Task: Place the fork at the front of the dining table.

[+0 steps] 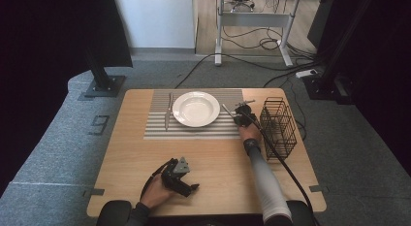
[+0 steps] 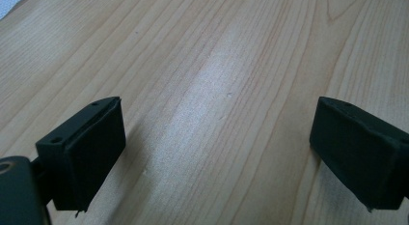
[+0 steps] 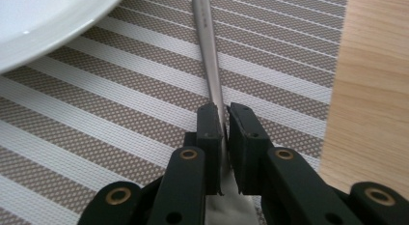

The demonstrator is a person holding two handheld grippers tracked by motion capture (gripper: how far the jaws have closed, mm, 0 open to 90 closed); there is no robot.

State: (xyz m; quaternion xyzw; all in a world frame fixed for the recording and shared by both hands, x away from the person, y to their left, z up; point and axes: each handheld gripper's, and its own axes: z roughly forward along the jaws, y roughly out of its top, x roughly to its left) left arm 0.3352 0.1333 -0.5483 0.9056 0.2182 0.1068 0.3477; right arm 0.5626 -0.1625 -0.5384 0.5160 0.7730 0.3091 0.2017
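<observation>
A white plate [image 1: 196, 108] sits on a striped placemat [image 1: 160, 129] at the far middle of the wooden table [image 1: 218, 158]. My right gripper [image 1: 240, 118] rests on the mat's right part, just right of the plate. In the right gripper view its jaws [image 3: 225, 123] are shut on the thin handle of a metal utensil [image 3: 207, 46], which lies flat on the placemat [image 3: 96, 114] and points away beside the plate [image 3: 43, 22]. My left gripper [image 1: 186, 185] lies near the table's front edge, and its fingers [image 2: 82, 157] stand wide apart over bare wood, holding nothing.
A knife [image 1: 168, 112] lies on the mat left of the plate. A black wire basket [image 1: 278, 126] stands at the table's right edge, close to my right forearm. Beyond the table are a desk frame, cables and black stands on the carpet.
</observation>
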